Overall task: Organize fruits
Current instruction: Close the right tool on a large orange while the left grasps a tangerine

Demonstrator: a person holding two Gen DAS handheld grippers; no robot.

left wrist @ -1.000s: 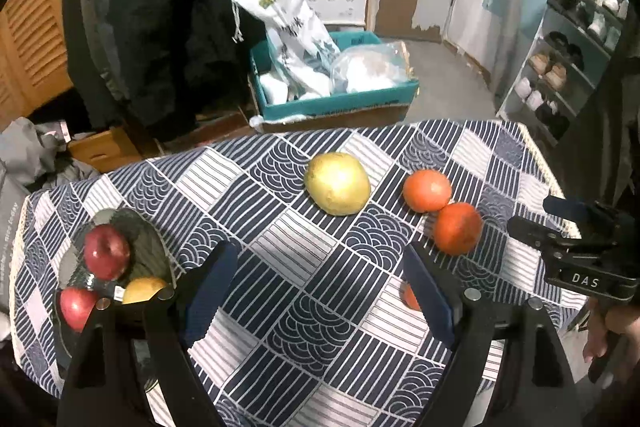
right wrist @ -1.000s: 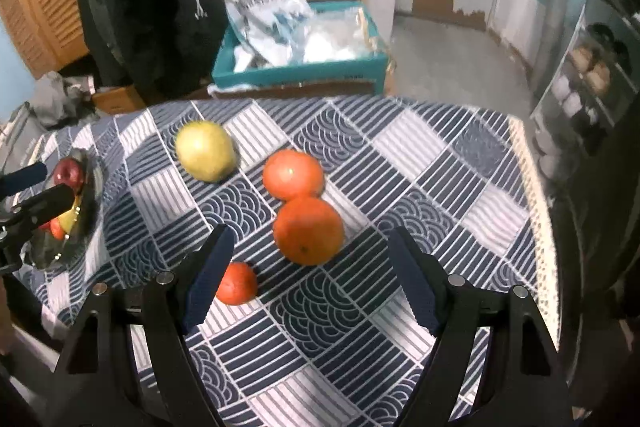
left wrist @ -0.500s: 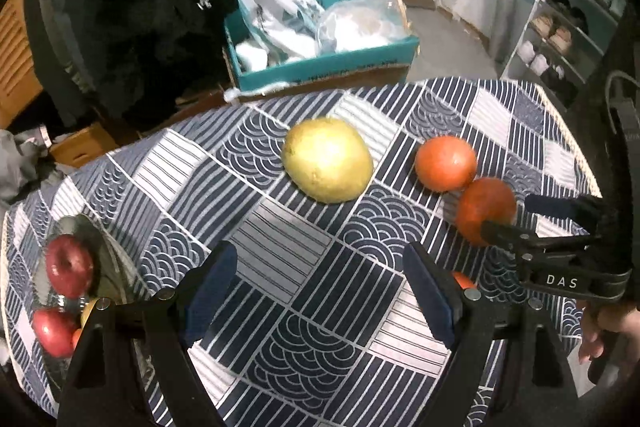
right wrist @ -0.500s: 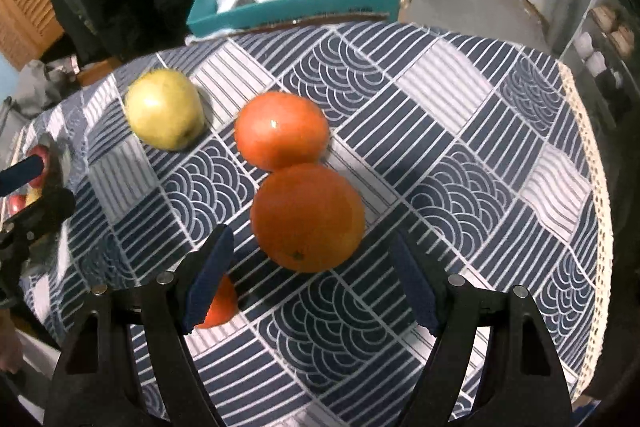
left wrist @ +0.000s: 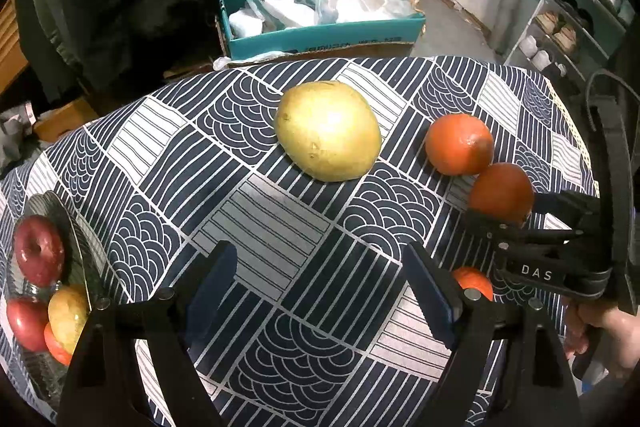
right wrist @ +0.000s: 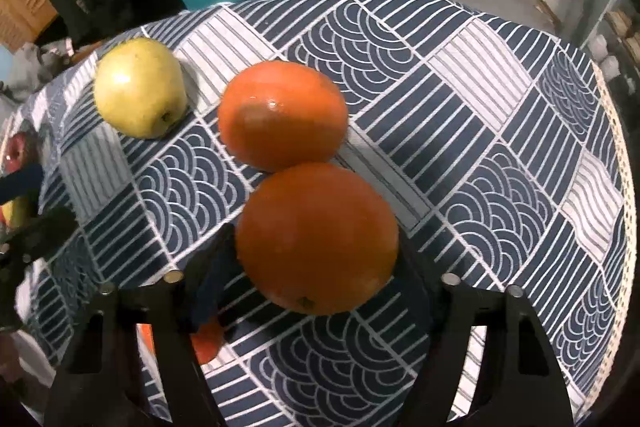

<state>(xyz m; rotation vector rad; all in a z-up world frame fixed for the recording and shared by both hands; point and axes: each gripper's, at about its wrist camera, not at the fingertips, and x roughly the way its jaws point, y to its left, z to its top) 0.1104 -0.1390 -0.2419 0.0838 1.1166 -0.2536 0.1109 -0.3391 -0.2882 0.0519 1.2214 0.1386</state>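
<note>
A yellow pear point(left wrist: 328, 131) lies mid-table; it also shows in the right wrist view point(right wrist: 140, 87). Two oranges touch each other to its right: the far orange point(left wrist: 458, 143) point(right wrist: 282, 115) and the near orange point(left wrist: 502, 193) point(right wrist: 316, 237). A small orange point(left wrist: 472, 281) point(right wrist: 206, 341) lies close by. My right gripper point(right wrist: 314, 263) is open, its jaws on either side of the near orange; it also shows in the left wrist view point(left wrist: 532, 207). My left gripper point(left wrist: 320, 283) is open and empty above the cloth in front of the pear. A glass bowl point(left wrist: 76, 227) at the left holds two red apples, a yellow fruit and an orange one.
The table wears a navy patterned cloth point(left wrist: 260, 227); its right edge is near the oranges. Behind the table stands a teal box point(left wrist: 320, 31) with plastic bags. A shoe rack point(left wrist: 568, 27) is at the far right.
Both grippers have moved forward and lower. The right gripper has closed in until the near orange sits between its open jaws. The left gripper has neared the pear.
</note>
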